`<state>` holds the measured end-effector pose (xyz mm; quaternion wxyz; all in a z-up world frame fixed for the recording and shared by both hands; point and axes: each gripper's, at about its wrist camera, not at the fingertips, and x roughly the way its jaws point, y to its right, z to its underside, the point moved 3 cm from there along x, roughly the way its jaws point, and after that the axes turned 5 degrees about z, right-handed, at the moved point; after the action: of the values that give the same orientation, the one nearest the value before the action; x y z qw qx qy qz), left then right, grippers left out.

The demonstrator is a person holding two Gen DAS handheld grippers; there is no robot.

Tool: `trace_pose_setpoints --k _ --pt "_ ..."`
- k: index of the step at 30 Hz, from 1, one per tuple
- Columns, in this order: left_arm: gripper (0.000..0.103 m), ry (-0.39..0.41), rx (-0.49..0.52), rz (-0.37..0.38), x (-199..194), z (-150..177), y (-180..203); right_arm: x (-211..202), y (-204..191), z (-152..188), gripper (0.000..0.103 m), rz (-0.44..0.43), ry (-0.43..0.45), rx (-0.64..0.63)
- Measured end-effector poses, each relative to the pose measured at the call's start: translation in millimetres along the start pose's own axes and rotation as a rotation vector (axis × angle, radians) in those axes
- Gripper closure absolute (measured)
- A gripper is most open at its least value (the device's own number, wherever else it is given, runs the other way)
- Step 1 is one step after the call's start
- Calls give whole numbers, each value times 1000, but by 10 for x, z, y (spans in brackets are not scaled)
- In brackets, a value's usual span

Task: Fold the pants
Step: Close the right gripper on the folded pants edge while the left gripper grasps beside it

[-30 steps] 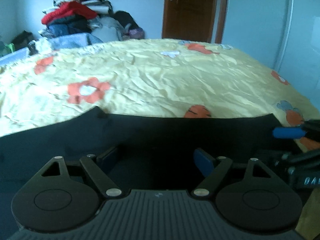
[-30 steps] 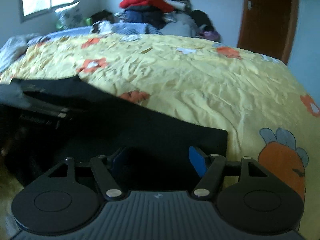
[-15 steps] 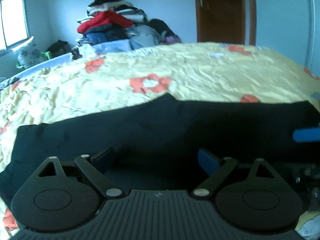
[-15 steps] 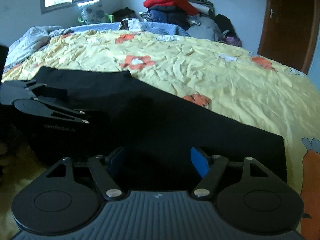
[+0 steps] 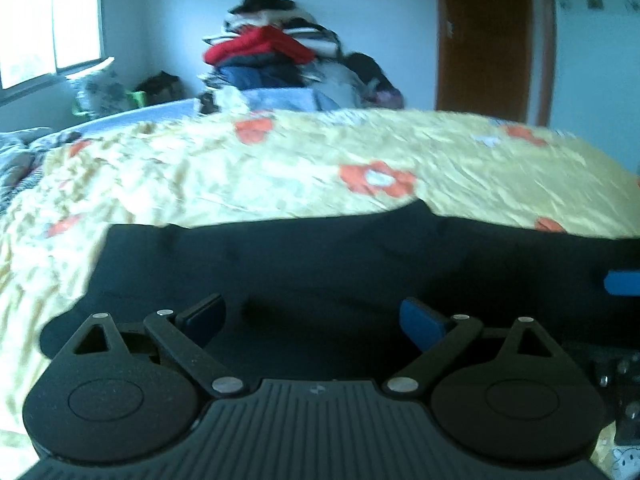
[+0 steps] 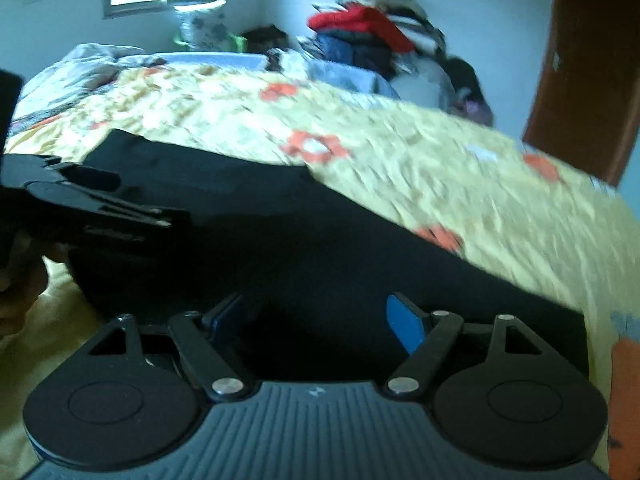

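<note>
Black pants (image 5: 340, 264) lie flat in a long band across the yellow flowered sheet (image 5: 280, 168). My left gripper (image 5: 312, 316) hovers low over their near edge. Its jaws are opening, with only flat cloth beneath the gap and nothing pinched. A blue pad of my right gripper (image 5: 624, 282) pokes in at the right edge. In the right wrist view the pants (image 6: 320, 240) run from upper left to lower right. My right gripper (image 6: 316, 318) is above them, its jaws opening on nothing. The left gripper (image 6: 100, 208) shows side-on at the left.
A heap of clothes (image 5: 276, 56) is piled at the far side of the bed. A brown door (image 5: 484, 36) stands at the back right and a window (image 5: 48, 28) at the left. A hand (image 6: 16, 280) shows at the left edge.
Both views have swung left along the pants, so their left end and the window now show. Both grippers' jaws stand a little wider.
</note>
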<state>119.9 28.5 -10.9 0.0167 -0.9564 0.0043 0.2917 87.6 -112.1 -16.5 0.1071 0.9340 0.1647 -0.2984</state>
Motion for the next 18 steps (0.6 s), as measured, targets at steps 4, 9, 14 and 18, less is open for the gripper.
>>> trace_pose_setpoints --k 4,9,14,18 --pt "7 4 -61 -57 -102 29 -334 39 -186 -65 25 -40 1 -25" --pt "8 12 -157 -142 -192 70 -814 71 -412 -135 25 -93 10 -36" --pt "7 23 -305 -165 -192 -29 -1345 95 -700 -286 25 -126 32 -101" --pt "15 -96 -280 -165 10 83 -1475 135 -936 -402 25 -166 48 -140"
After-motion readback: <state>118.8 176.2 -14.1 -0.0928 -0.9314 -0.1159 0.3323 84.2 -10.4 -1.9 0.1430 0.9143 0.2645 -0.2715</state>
